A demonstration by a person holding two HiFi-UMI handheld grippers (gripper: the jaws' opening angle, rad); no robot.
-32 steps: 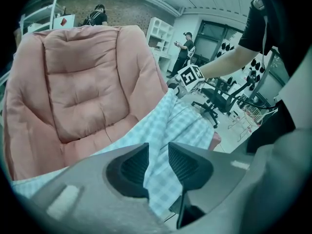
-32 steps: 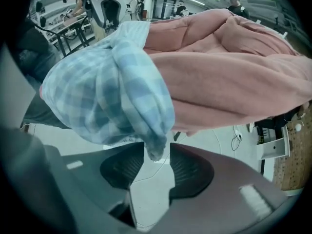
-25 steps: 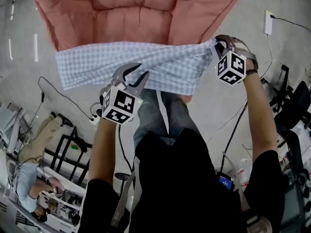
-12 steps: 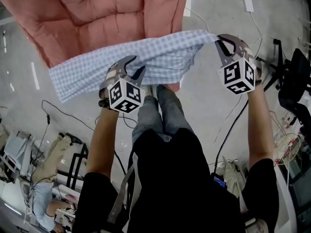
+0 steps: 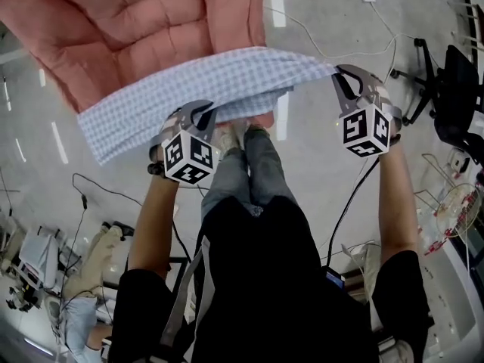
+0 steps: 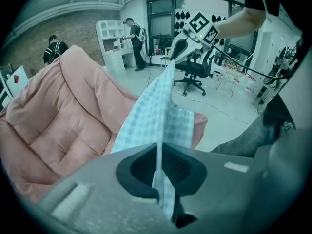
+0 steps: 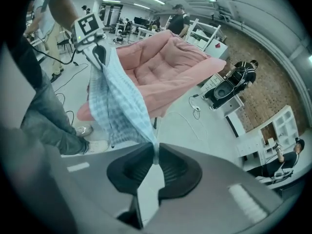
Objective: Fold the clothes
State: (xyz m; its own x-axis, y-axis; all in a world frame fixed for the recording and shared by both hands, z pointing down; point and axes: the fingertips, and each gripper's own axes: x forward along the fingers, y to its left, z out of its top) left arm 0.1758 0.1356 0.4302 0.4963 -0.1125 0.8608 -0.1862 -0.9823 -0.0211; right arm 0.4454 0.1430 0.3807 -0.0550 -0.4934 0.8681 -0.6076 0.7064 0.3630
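Observation:
A blue-and-white checked garment [image 5: 204, 89] hangs stretched in the air between my two grippers, its far side draped against a pink quilted cushion [image 5: 128, 29]. My left gripper [image 5: 198, 114] is shut on the garment's near edge; in the left gripper view the cloth [image 6: 158, 116] runs straight down between the closed pads. My right gripper [image 5: 342, 76] is shut on the garment's right corner, and in the right gripper view the cloth [image 7: 119, 106] tapers into the pinched jaws. Each gripper shows in the other's view, the right gripper [image 6: 181, 45] and the left gripper [image 7: 97, 52], both holding the cloth.
The pink cushion [image 7: 165, 67] stands over a grey floor with cables [image 5: 333, 40]. An office chair [image 5: 454, 89] is at the right, and a wire basket [image 5: 457, 203] near it. White shelving [image 6: 114, 43] and people stand at the back. My own legs and shoes [image 5: 234, 138] are below the cloth.
My left gripper has closed on the garment's near edge; a second ago its jaws stood open just below the cloth. The garment has been lifted and pulled out flatter between the grippers.

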